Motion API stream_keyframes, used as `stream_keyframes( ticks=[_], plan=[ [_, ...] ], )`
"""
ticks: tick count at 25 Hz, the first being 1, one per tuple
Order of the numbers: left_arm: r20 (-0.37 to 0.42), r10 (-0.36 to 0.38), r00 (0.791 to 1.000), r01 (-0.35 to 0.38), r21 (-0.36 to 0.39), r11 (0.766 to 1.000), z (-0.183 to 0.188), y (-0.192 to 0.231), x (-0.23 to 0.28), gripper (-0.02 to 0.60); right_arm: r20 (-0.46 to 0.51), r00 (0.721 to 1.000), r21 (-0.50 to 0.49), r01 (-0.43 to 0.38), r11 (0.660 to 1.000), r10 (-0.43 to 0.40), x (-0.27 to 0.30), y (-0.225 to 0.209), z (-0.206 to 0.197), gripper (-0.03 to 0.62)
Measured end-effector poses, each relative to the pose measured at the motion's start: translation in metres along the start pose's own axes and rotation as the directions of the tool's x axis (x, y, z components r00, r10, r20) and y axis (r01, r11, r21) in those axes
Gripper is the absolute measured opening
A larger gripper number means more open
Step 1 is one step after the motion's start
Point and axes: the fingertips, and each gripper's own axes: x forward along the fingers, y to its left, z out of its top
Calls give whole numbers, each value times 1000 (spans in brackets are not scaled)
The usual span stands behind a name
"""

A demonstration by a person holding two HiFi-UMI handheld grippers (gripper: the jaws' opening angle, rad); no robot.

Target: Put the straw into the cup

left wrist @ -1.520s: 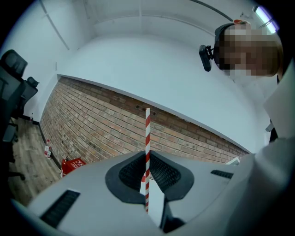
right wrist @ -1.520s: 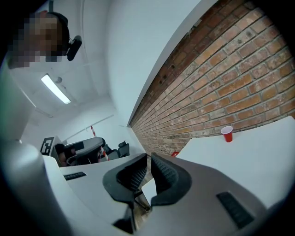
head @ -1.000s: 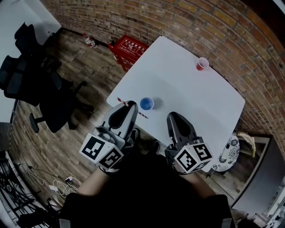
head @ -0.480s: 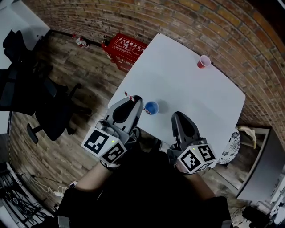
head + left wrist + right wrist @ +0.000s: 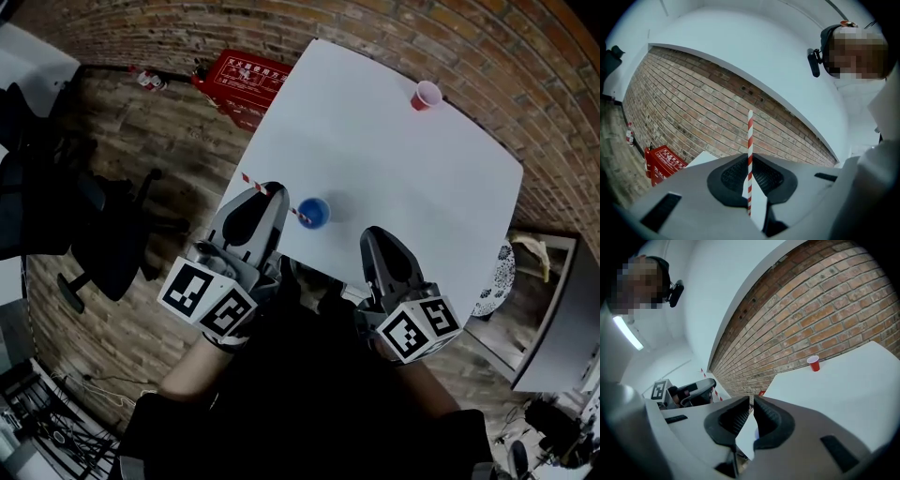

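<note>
The straw [image 5: 750,136] is a thin tube with red and white spiral stripes, straight along its whole visible length. It is clamped crosswise between the jaws of the left gripper [image 5: 269,193], which are closed onto it, and it sticks out on both sides of them. One end of the straw reaches the left rim of the blue cup [image 5: 313,213]. Whether that end is inside the cup cannot be told.

The blue cup stands upright near the front edge of the white table [image 5: 394,178].

The right gripper [image 5: 751,401] is to the right of the blue cup and nearer the person. Its jaws are drawn together with only a slit between them and nothing in it.

A red cup [image 5: 427,95] stands well beyond the blue cup, at the table's far edge by the brick wall [image 5: 825,310].
</note>
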Motion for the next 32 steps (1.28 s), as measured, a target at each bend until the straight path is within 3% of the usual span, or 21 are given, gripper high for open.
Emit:
stream_keyframes(
  ticks=[21,27,32],
  plan=[
    [-122,6,993,-8,-15,1000,-72,50,44,38,-70,995,46,77,996,-74,14,-31,-24,51],
    [-196,20,980,-10,55,998,-103,61,55,38,-75,992,55,103,993,-99,12,-39,-28,51],
    [-240,21,971,-7,60,998,-121,66,58,38,-79,991,63,109,992,-104,10,-41,-31,51]
  ],
)
